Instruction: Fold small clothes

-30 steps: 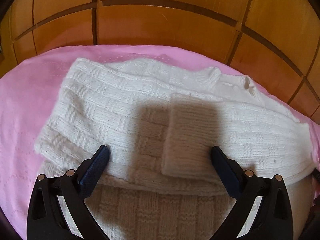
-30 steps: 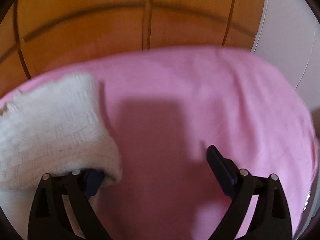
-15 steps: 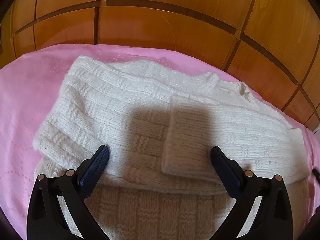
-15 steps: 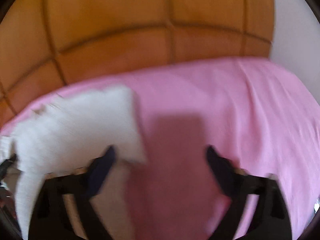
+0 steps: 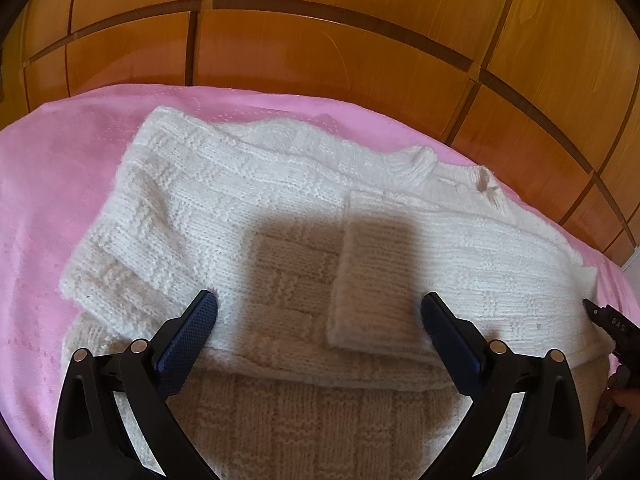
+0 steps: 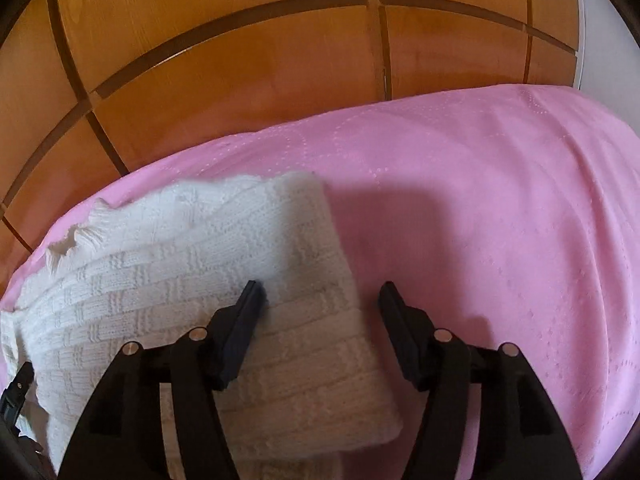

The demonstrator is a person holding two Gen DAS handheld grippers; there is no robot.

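A white knitted sweater (image 5: 256,216) lies partly folded on a pink cloth (image 5: 52,184), both sleeves laid across its body, one cuff (image 5: 376,288) near the middle. My left gripper (image 5: 316,320) is open and empty, hovering over the sweater's lower middle. In the right wrist view the sweater's right folded edge (image 6: 224,264) lies at lower left. My right gripper (image 6: 320,300) is open, its left finger (image 6: 244,324) over the knit, its right finger (image 6: 400,328) over the pink cloth. The right gripper's tip also shows in the left wrist view (image 5: 612,324).
A wooden panelled wall (image 5: 320,48) stands right behind the pink-covered surface. Bare pink cloth (image 6: 500,220) stretches to the right of the sweater. A white wall (image 6: 600,32) shows at the far right.
My right gripper has swung left and narrowed its jaws, now straddling the sweater's right edge. The left gripper has stayed nearly still and open.
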